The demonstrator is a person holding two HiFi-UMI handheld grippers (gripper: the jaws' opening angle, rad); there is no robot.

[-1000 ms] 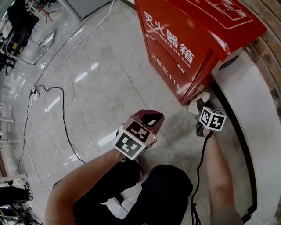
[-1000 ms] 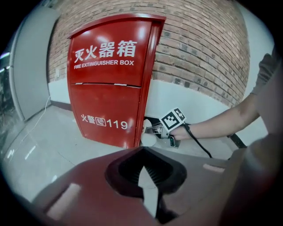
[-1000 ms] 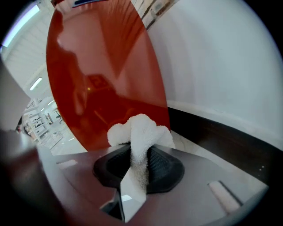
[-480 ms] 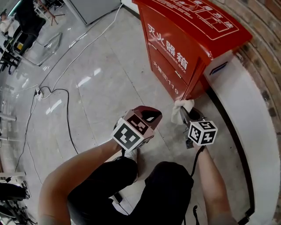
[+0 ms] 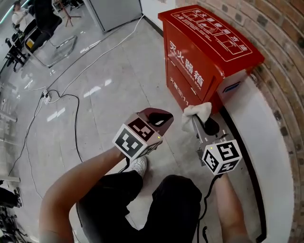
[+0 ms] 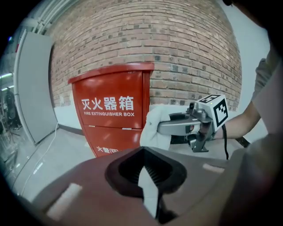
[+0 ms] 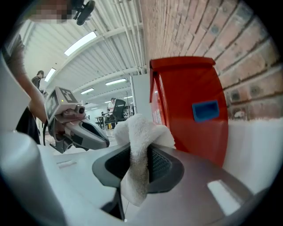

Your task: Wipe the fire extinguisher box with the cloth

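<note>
The red fire extinguisher box (image 5: 204, 52) stands against the brick wall, its lettered front facing the floor space. My right gripper (image 5: 195, 122) is shut on a white cloth (image 5: 195, 113), which is bunched at its tip a short way off the box's lower right front corner, not touching it. In the right gripper view the cloth (image 7: 139, 145) hangs between the jaws, with the box (image 7: 185, 110) just beyond. My left gripper (image 5: 159, 118) is maroon and shut on nothing. It hovers left of the cloth and points at the box (image 6: 110, 114).
A white curved ledge (image 5: 266, 142) runs along the brick wall (image 5: 280, 42) to the right of the box. A black cable (image 5: 71, 123) and a white cable (image 5: 95, 52) lie on the glossy floor at left. Chairs (image 5: 42, 28) and a grey cabinet (image 5: 114, 12) stand far back.
My right gripper has drawn back from the box's lower corner with the cloth in it, so the cloth no longer touches the box. The left gripper has stayed about where it was.
</note>
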